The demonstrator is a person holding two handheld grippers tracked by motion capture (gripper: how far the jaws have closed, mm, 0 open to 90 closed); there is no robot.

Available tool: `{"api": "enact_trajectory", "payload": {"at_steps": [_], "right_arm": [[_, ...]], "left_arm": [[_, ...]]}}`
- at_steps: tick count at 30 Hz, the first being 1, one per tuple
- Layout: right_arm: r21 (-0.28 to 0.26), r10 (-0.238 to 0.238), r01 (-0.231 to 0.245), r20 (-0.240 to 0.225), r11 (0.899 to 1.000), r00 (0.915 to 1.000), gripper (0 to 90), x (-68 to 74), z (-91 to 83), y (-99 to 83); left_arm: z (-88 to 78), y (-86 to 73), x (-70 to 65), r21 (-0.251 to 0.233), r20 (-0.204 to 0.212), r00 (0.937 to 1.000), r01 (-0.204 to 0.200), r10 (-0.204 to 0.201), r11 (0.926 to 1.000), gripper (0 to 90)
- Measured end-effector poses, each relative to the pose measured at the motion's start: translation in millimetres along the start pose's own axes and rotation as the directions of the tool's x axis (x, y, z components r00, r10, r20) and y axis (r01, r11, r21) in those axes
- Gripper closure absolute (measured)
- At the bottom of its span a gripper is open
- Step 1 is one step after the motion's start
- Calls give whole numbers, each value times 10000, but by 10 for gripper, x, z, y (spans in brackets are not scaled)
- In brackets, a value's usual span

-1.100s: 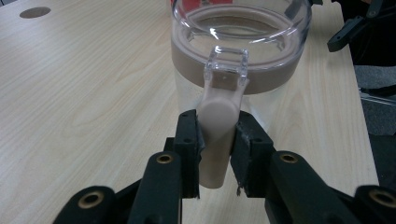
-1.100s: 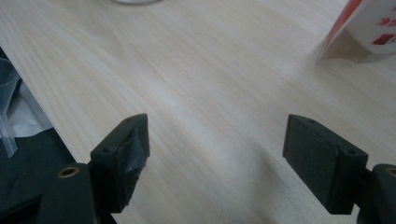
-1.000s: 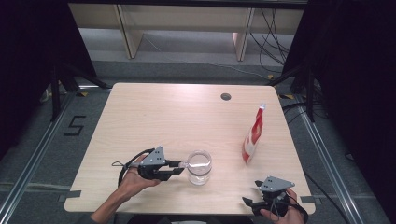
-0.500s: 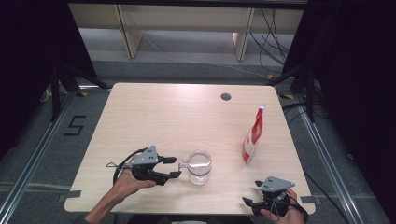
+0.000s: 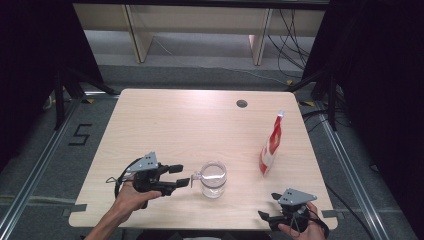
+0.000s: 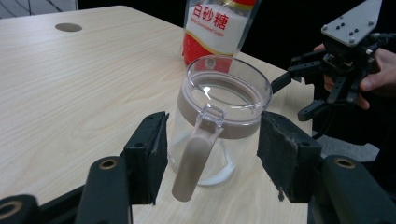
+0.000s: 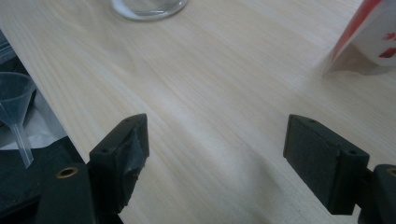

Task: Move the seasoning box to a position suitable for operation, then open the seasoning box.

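left jaws just let go of the jug handle
my left gripper [image 5: 184, 176] had been opening, the jug [image 5: 213, 178] near-centre, its handle between but untouched; my right gripper [image 5: 265, 218] waited open, near right, leaving room.

One pale wooden table [image 5: 165, 125] carries the lot. On it stands one clear glass mug with a beige handle [image 5: 212, 178] — seen from above at about 6 o'clock of the tabletop — and one red-and-white stand-up sugar pouch [image 5: 270, 147] at roughly 4 o'clock. One small dark round grommet hole [image 5: 242, 103] sits near 1 o'clock. Two black hand-held claws are present: the left claw [image 5: 186, 175] at 7 o'clock and the right claw [image 5: 263, 215] at 5 o'clock. One clear plastic funnel [image 7: 16, 109] shows below the table edge in the right gripper view.
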State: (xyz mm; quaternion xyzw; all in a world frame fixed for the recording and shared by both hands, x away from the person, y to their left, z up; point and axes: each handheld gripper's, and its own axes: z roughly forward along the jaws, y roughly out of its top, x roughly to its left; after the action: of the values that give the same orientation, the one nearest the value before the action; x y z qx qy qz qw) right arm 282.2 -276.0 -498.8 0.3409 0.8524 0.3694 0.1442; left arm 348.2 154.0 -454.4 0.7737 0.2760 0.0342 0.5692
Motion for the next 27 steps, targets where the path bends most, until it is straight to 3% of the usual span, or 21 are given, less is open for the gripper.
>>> {"api": "enact_trajectory", "payload": {"at_steps": [3,4,6,8,12,17,22,23,25,27], "right_arm": [[125,-37,38,-143,9999,9999,231,-8,-4,-2],[71,-40,40,-114,10000,9999,231,-4,-6,-4],[-7,-252,252,88,9997,9996,231,-3,-14,-8],[102,25,-26,61,9999,10000,232,20,-31,-12],[126,-108,108,53,9999,9999,231,24,-40,-21],[139,-264,264,16,9996,9997,231,22,-9,-9],[190,-308,308,44,9993,9995,232,30,-7,-8],[243,-104,104,6,9997,9999,232,41,-7,-9],[137,-365,365,-25,9992,9993,232,13,11,-6],[179,-256,256,-23,9995,9997,231,12,22,3]], "left_arm": [[17,38,-54,-47,-100,9996,252,-253,9997,397],[23,50,-68,-75,2,9998,184,-184,9998,393],[26,77,-111,-41,-174,9997,140,-141,9999,393],[38,99,-139,-52,-218,9996,160,-161,9999,380],[52,111,-189,81,-600,9982,59,-54,9999,353],[45,90,-224,72,-662,9978,36,-31,10000,343],[26,139,-237,-54,-628,9980,-119,115,9999,378],[20,148,-249,-35,-668,9977,-76,74,10000,395],[21,166,-246,-36,-582,9979,-283,281,9996,426],[25,176,-249,-97,-533,9977,-420,415,9991,469]]}}
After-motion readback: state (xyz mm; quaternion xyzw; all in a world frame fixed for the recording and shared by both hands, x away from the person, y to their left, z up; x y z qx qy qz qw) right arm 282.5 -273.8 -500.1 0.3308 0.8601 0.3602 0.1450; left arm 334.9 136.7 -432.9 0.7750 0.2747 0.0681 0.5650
